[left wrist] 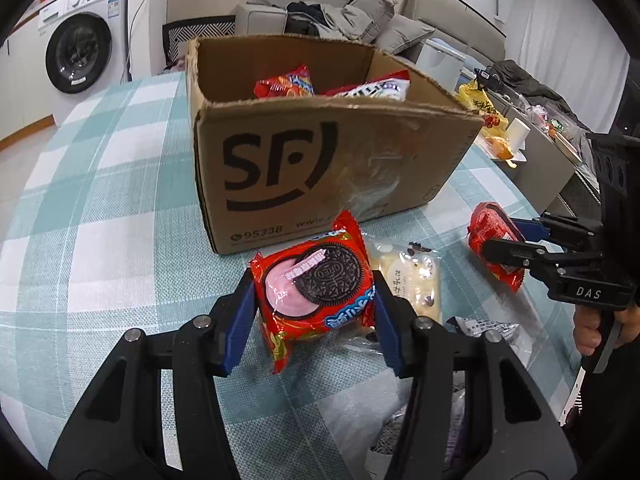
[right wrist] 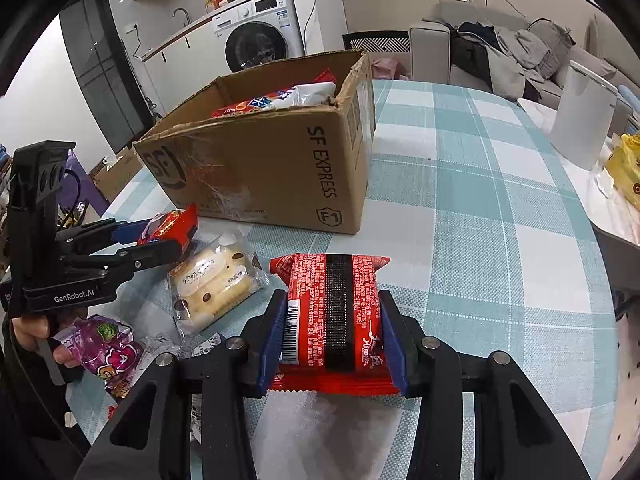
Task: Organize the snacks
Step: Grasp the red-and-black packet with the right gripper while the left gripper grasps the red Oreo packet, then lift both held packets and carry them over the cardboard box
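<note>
My left gripper (left wrist: 314,304) is shut on a red Oreo packet (left wrist: 320,272), its blue pads pressed against both sides just above the checked tablecloth (left wrist: 100,200). In front of it stands an open cardboard SF box (left wrist: 320,160) with several snack packets (left wrist: 284,84) inside. My right gripper (right wrist: 333,308) is shut on a red snack packet (right wrist: 332,280) with a black stripe, to the right of the box (right wrist: 260,168). The right wrist view shows the left gripper (right wrist: 160,236) at the left. The left wrist view shows the right gripper (left wrist: 500,236) at the right.
A clear-wrapped cream bun packet (right wrist: 216,284) lies between the two grippers. A purple packet (right wrist: 104,344) and other wrappers lie near the front left. A white canister (right wrist: 580,120) and a yellow bag (left wrist: 480,108) stand past the table's right edge.
</note>
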The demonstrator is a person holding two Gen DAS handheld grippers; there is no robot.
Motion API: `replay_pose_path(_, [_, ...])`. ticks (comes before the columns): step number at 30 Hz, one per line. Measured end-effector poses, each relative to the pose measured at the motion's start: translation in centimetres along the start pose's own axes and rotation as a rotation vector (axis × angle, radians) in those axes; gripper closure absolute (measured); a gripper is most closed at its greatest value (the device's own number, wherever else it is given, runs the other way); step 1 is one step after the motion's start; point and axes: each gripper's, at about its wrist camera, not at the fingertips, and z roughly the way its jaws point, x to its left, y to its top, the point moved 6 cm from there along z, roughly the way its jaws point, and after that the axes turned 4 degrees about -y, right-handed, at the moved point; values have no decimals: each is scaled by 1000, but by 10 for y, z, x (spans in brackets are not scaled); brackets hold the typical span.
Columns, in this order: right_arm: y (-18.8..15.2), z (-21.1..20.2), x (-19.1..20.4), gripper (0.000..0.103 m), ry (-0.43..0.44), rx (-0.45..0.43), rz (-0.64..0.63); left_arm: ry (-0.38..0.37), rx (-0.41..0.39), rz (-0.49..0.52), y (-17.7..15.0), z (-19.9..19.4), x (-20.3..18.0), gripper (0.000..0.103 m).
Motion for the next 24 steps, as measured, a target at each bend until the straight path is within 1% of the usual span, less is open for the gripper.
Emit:
replay_pose_path(15, [6,-12,9,58,22,-53,-16,29,-90,47,8,-41,-18,52])
replay_pose_path(24, [13,-28,14,58,27,-110,-8,34,-137,59,13,-66,-25,52])
